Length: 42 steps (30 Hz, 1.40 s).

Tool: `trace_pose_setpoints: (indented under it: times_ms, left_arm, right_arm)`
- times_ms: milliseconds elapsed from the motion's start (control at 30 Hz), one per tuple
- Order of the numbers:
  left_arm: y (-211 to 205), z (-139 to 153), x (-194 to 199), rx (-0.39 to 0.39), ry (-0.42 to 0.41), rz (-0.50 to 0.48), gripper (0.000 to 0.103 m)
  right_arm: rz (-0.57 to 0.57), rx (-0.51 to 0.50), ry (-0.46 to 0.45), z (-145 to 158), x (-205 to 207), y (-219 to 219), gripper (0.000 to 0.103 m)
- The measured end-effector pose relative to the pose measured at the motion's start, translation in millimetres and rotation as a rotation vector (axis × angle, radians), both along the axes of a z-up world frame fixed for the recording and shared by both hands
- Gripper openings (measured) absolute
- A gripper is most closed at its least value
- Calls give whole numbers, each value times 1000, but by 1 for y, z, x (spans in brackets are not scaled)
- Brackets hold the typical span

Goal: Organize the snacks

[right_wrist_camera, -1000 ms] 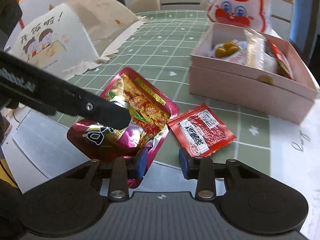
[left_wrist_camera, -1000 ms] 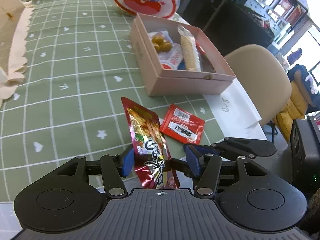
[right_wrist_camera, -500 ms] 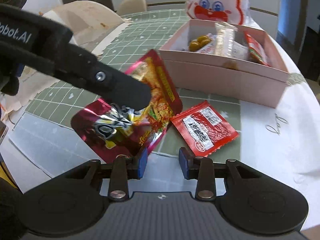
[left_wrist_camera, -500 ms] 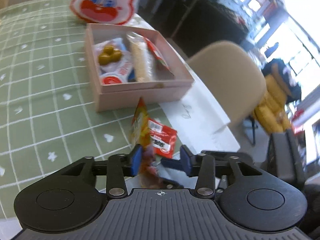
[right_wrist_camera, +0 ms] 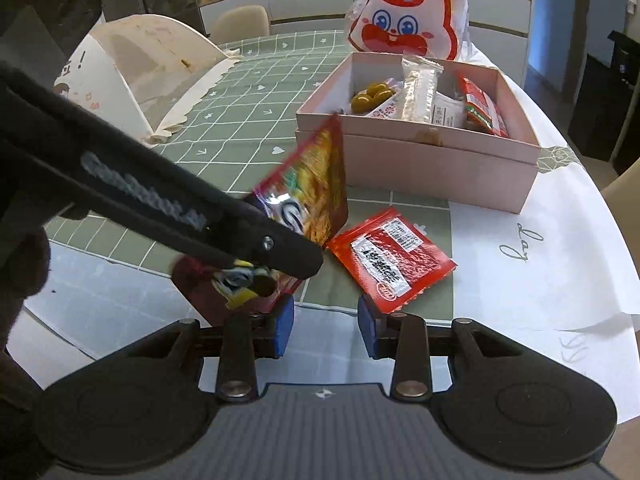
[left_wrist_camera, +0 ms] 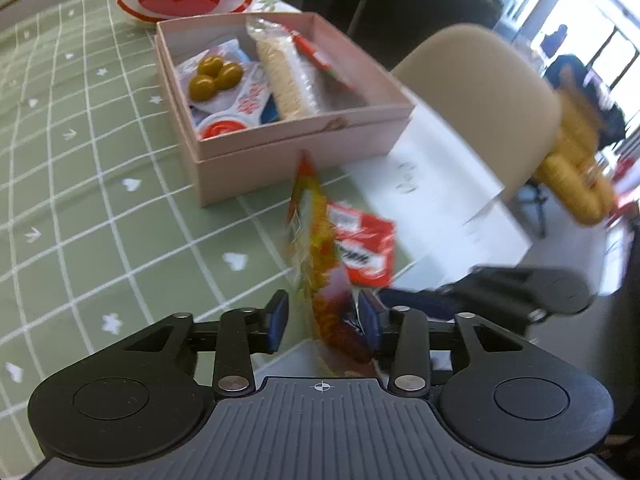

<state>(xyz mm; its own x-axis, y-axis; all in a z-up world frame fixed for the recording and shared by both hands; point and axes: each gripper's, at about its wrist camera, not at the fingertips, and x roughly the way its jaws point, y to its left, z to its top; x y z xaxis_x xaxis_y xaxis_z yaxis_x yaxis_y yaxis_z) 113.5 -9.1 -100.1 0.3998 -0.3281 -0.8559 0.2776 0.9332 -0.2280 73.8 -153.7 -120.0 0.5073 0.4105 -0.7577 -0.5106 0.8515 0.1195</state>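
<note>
Lifted off the counter [right_wrist_camera: 520, 240] since a second ago, the foil snack packet [left_wrist_camera: 320, 240] now stands edge-on between the closing left gripper [left_wrist_camera: 322, 318] fingers.
Only the right wrist view shows its printed face; right gripper [right_wrist_camera: 325, 330] fingers narrow, empty, small red sachet [right_wrist_camera: 390, 258] at twelve o'clock.

left tongs [right_wrist_camera: 298, 262] closing on a tilted foil snack packet [right_wrist_camera: 312, 188] beside the pink box [right_wrist_camera: 416, 164].

Item count:
- Pink box [right_wrist_camera: 436, 160]: one, far right on the table.
- Loose snack packets: two, being one large foil packet [right_wrist_camera: 312, 188], near centre, and one small red sachet [right_wrist_camera: 390, 258] to its right.
- Rabbit-face bag [right_wrist_camera: 404, 20]: one, far behind the box.
- Beige chairs: two, one on the right [left_wrist_camera: 480, 92] and one at the far side [right_wrist_camera: 240, 20].
</note>
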Motion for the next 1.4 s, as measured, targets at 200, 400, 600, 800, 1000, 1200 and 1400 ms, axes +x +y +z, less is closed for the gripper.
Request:
trace_pose_setpoints:
  times_ms: [200, 400, 600, 800, 1000, 1200, 1400]
  left_arm:
    - [18, -12, 3, -115, 89, 4, 28]
    - [37, -34, 8, -290, 205, 91, 27]
    - [59, -32, 2, -342, 189, 158, 27]
    - [86, -16, -9, -176, 82, 144, 27]
    - [94, -13, -15, -182, 85, 117, 26]
    - [90, -15, -27, -196, 111, 97, 26]
    - [83, -15, -35, -204, 125, 75, 26]
  right_arm:
    - [-41, -31, -4, 0, -1, 1, 36]
    - [-57, -60, 18, -4, -2, 2, 36]
    - [-30, -34, 30, -5, -3, 9, 36]
    - [56, -81, -88, 10, -4, 22, 57]
    - [69, -197, -155, 8, 34, 5, 75]
    - [58, -156, -68, -18, 63, -6, 78]
    - [29, -121, 17, -12, 54, -12, 51]
